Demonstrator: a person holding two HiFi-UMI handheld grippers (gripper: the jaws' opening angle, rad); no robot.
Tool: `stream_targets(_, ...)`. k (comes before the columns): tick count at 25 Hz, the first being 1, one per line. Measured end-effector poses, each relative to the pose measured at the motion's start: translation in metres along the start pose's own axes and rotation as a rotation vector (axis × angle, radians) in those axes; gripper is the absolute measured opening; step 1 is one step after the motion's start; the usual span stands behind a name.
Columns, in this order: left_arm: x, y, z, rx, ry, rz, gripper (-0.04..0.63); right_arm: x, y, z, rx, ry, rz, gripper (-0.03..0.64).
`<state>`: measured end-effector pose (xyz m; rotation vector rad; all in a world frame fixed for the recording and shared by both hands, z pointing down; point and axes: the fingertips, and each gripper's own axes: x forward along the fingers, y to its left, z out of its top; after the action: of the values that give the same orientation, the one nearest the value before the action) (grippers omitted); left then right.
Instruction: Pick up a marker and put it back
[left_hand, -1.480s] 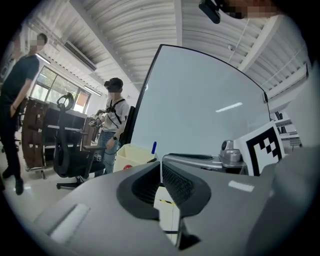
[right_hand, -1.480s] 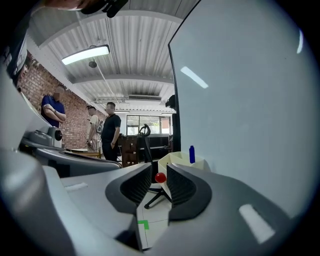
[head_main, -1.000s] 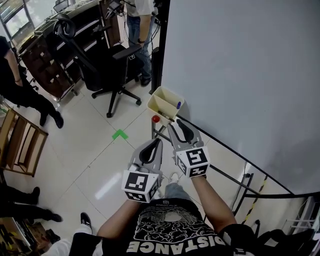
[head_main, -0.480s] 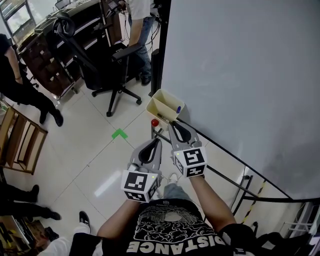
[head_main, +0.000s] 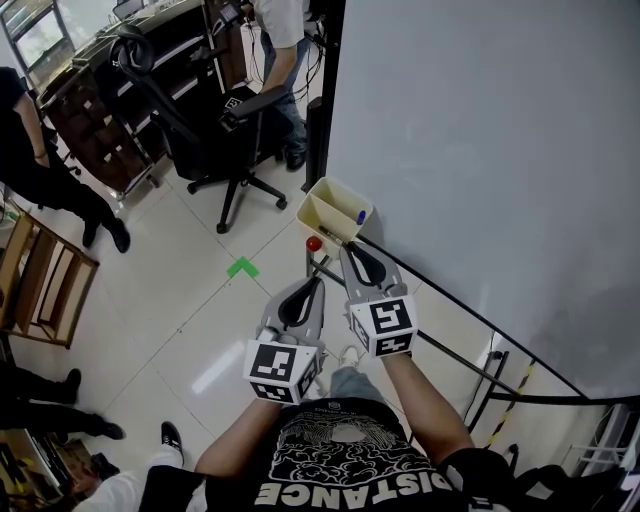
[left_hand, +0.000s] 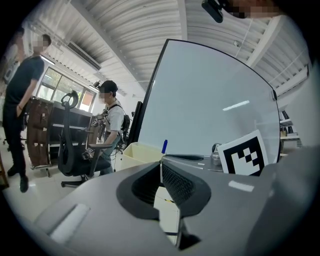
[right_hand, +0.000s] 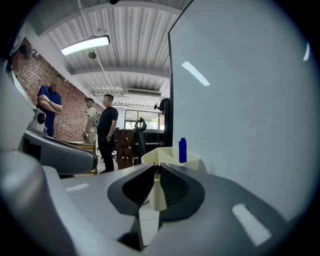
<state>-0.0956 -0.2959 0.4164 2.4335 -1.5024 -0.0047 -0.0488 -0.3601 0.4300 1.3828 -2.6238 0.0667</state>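
Note:
A blue marker (head_main: 360, 216) stands upright in a cream tray (head_main: 325, 205) fixed at the lower left corner of the whiteboard (head_main: 480, 150). My right gripper (head_main: 350, 249) points at the tray from just below it, a short way from the marker. Its jaws are closing, the tips nearly together with nothing between them. In the right gripper view the marker (right_hand: 182, 150) rises from the tray (right_hand: 160, 156) just beyond the jaw tips (right_hand: 156, 172). My left gripper (head_main: 318, 283) hangs lower left, shut and empty. Its own view shows the marker (left_hand: 164, 146) past its tips (left_hand: 161, 162).
A red knob (head_main: 313, 243) sits on the board's stand just left of my right gripper. A black office chair (head_main: 215, 130) and a standing person (head_main: 275, 40) are behind the tray. Another person (head_main: 40, 170) and a wooden rack (head_main: 40, 285) are at the left. Green tape (head_main: 241, 268) marks the floor.
Both grippers stay almost in place below the tray, the right one drifting slightly. The chair at the back has turned a little.

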Motion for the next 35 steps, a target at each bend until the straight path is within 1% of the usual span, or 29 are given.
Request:
stream_targets(7, -0.008, -0.004, 0.005, 0.021, -0.022, -0.011, 0.006, -0.015, 0.003, 0.013, -0.012, -0.031, -0.017, 0.032)
stream_targets(14, -0.015, -0.012, 0.010, 0.018, -0.029, -0.029, 0.006, -0.038, 0.006, 0.031, -0.018, -0.071, -0.045, 0.032)
stream_targets(20, -0.020, -0.023, 0.015, 0.034, -0.050, -0.044, 0.006, -0.059, 0.013, 0.049, -0.029, -0.116, -0.048, 0.032)
stream_targets(29, -0.029, -0.038, 0.025, 0.055, -0.099, -0.022, 0.006, -0.102, 0.021, 0.069, -0.029, -0.188, -0.023, 0.032)
stream_targets(32, -0.031, -0.046, 0.028, 0.058, -0.099, -0.011, 0.006, -0.116, 0.023, 0.073, -0.029, -0.198, -0.012, 0.032)
stream_targets(35, -0.033, -0.056, 0.031, 0.064, -0.118, -0.008, 0.006, -0.128, 0.022, 0.075, -0.027, -0.203, -0.003, 0.032)
